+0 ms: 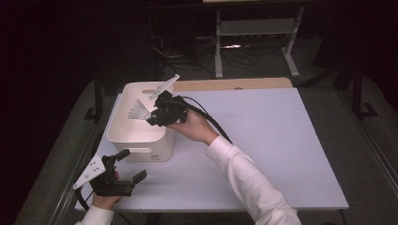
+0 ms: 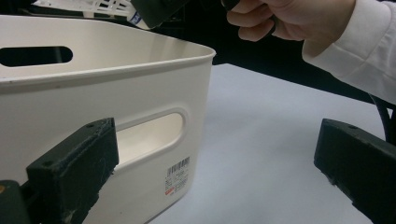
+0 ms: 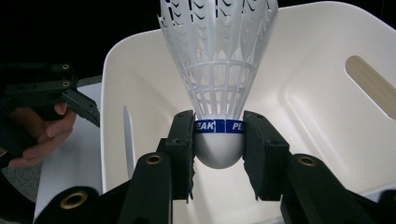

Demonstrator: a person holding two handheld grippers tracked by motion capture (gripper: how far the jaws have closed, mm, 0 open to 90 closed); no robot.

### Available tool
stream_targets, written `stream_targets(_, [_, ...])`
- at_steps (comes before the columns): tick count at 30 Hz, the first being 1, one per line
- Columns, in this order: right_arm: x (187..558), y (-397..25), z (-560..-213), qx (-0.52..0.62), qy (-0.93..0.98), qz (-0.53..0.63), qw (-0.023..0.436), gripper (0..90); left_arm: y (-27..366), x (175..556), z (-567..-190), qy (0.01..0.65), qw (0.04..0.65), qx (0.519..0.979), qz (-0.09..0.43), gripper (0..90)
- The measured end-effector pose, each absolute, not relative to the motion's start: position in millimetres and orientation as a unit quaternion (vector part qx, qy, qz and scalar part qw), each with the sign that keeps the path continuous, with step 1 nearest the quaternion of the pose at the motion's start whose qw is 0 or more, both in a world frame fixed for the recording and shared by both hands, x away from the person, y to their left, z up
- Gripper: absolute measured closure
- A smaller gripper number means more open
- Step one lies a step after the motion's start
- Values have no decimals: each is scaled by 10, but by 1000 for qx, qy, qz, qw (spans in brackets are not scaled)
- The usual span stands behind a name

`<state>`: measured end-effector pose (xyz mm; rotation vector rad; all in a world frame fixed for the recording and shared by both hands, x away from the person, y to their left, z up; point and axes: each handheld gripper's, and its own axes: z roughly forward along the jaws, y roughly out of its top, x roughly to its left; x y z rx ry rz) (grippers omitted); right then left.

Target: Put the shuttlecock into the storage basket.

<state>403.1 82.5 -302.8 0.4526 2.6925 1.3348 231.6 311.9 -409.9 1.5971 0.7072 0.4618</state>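
Observation:
A white plastic shuttlecock (image 3: 219,70) with a blue band around its cork hangs over the open white bin (image 3: 327,116). My right gripper (image 3: 218,149) is shut on its cork, and the skirt points away from the jaws. From above, the shuttlecock (image 1: 139,111) is over the bin (image 1: 141,140) with my right gripper (image 1: 152,117) at the bin's right rim. My left gripper (image 1: 126,164) is open near the table's front left corner, just in front of the bin. Its jaws stand wide apart facing the bin's handle slot (image 2: 149,135).
The grey table top (image 1: 263,140) stretches to the right of the bin. A wooden board (image 1: 234,84) lies along the table's far edge. The bin's side carries a barcode sticker (image 2: 177,179). Dark floor, cables and a white frame (image 1: 256,33) lie beyond.

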Motion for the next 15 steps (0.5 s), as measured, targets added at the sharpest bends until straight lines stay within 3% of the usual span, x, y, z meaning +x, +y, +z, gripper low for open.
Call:
stream_targets(1, [4024,835,-3031,157,883,439,48,631,3121,2316,-4098,308,619,695,201,0])
stream_targets(3, [4028,833,-3030,165,880,443,53,495,3121,2317,-4099,308,618,694,201,0])
stream_targets(15, [4028,556,-2955,201,855,475,60,157,3119,2317,-4096,306,619,695,200,0])
